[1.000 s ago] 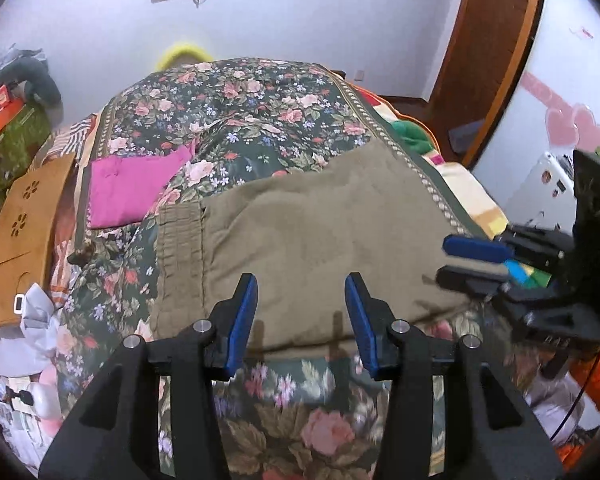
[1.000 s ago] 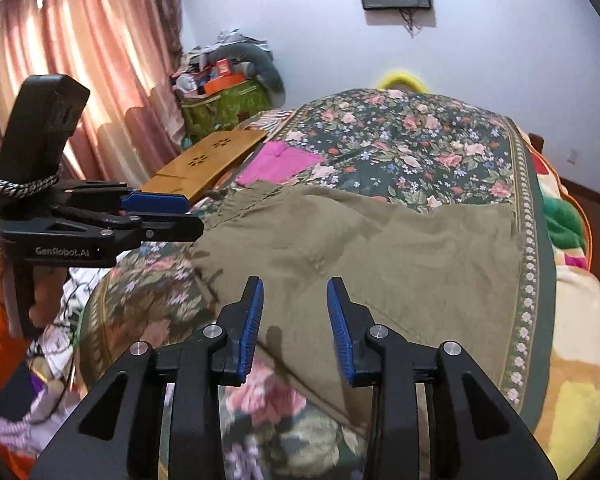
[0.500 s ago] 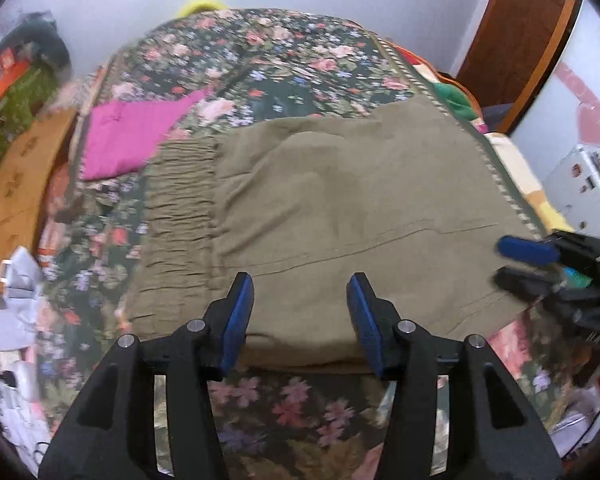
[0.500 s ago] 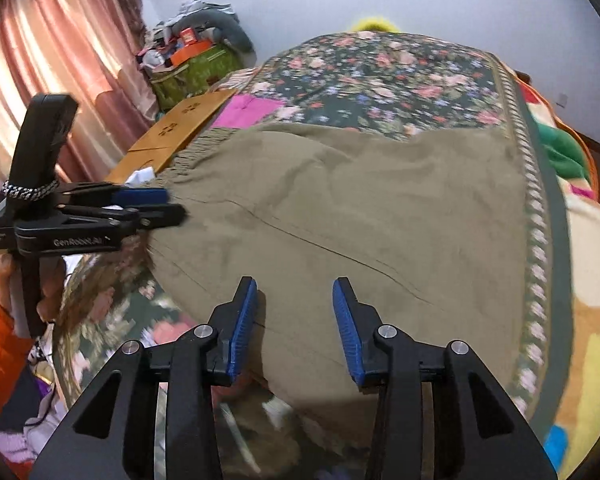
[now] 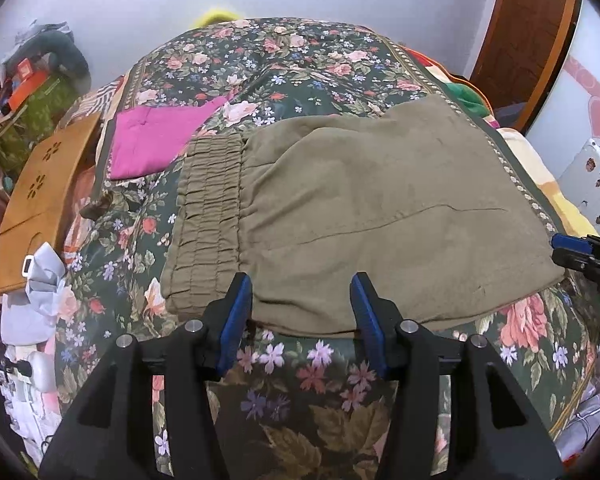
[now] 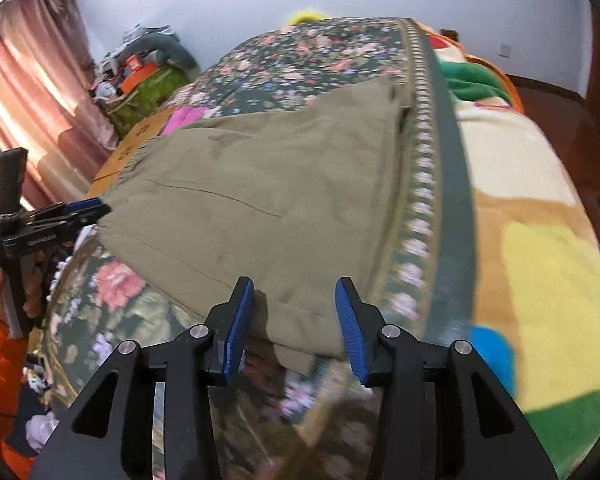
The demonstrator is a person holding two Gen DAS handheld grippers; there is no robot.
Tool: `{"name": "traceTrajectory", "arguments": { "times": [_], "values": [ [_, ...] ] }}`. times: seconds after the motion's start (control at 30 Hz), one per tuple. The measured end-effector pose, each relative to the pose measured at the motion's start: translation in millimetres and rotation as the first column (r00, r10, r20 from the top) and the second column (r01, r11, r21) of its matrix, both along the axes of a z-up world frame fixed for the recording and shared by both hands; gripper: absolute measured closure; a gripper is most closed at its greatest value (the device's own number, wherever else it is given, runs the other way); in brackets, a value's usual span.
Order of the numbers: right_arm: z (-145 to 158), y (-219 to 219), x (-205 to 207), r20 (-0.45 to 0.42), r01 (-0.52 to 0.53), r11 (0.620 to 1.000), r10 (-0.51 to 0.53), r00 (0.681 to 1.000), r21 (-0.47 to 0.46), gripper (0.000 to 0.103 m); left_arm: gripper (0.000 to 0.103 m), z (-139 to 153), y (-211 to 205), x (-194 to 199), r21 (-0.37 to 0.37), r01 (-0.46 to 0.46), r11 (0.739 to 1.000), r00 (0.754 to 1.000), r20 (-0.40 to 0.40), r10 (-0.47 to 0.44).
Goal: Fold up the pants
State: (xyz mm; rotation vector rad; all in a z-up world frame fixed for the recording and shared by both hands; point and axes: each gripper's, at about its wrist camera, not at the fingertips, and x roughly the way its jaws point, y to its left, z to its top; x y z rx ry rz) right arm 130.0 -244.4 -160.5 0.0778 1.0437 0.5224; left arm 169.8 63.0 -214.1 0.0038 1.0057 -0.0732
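Left gripper (image 5: 300, 316) and right gripper (image 6: 296, 312): jaws part-open, just been widening, nothing pinched, both poised over near hem of olive pants (image 5: 360, 208). Pants lie flat on floral bedspread (image 5: 284, 56), elastic waistband (image 5: 208, 216) left. Soft, light, limp cloth; likely best pinched at near-edge corners.

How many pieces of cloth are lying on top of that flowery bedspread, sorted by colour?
Olive: 1, the pants
Pink: 1, a folded cloth
Total: 2
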Motion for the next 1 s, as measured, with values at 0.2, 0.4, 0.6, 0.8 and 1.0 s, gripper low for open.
{"name": "traceTrajectory", "arguments": {
  "times": [0.2,0.4,0.6,0.8,1.0],
  "values": [
    [-2,-26,-6,-0.033,0.064,0.997,-0.063,0.997,0.041,0.064,0.05,3,7,-4,-0.035,-0.021,0.999,1.0,-0.021,0.02],
    [18,-27,-2,0.014,0.068,0.997,-0.068,0.998,0.033,0.064,0.045,19,25,-3,-0.083,-0.086,0.993,0.996,-0.024,0.085],
    [43,-20,19,0.119,0.042,0.999,-0.044,0.992,0.02,0.06,0.037,41,44,13,-0.066,-0.145,0.987,0.989,0.031,0.147],
    [59,-16,57,0.191,0.036,0.999,-0.038,0.981,0.017,0.059,0.032,52,66,41,-0.074,-0.184,0.98,0.981,0.054,0.188],
    [57,-9,102,0.214,0.029,1.0,-0.027,0.976,-0.005,0.059,0.031,47,83,74,-0.098,-0.211,0.973,0.976,0.031,0.215]
  ]
}}
